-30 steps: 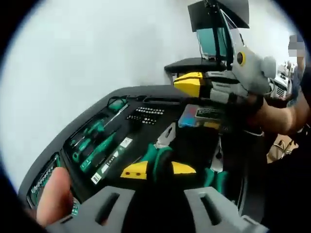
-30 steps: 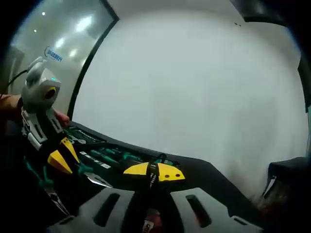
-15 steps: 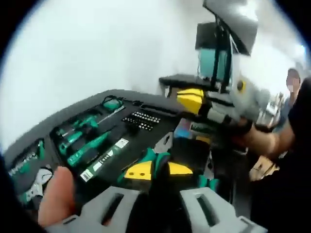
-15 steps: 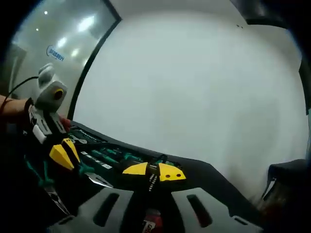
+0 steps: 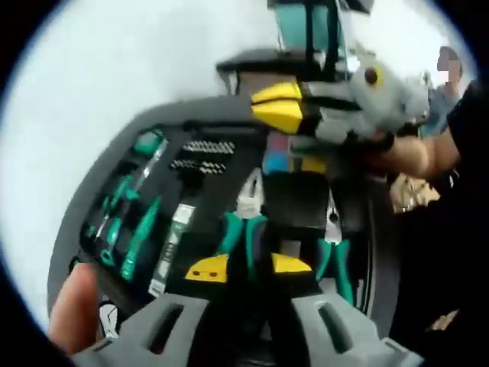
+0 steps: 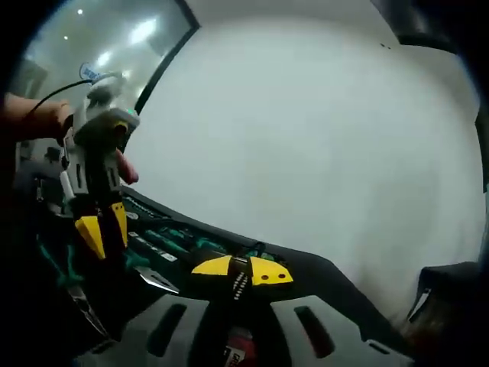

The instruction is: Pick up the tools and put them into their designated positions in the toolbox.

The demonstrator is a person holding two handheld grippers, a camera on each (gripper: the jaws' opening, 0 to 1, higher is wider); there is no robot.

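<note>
We count one dark grey foam-lined toolbox tray (image 5: 92,191) ahead of the left gripper's jaws. In it lie two pairs of green-handled steel pliers (image 5: 243,222) (image 5: 333,248), one just beyond the jaws and one further right, and at least three green-handled screwdrivers (image 5: 139,238) to the left. Two yellow-tipped grippers (image 5: 248,267) (image 5: 281,107) are counted.

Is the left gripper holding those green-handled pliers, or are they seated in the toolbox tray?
Held: left gripper is shut on the pliers' green handles, nose pointing over the toolbox tray.
</note>
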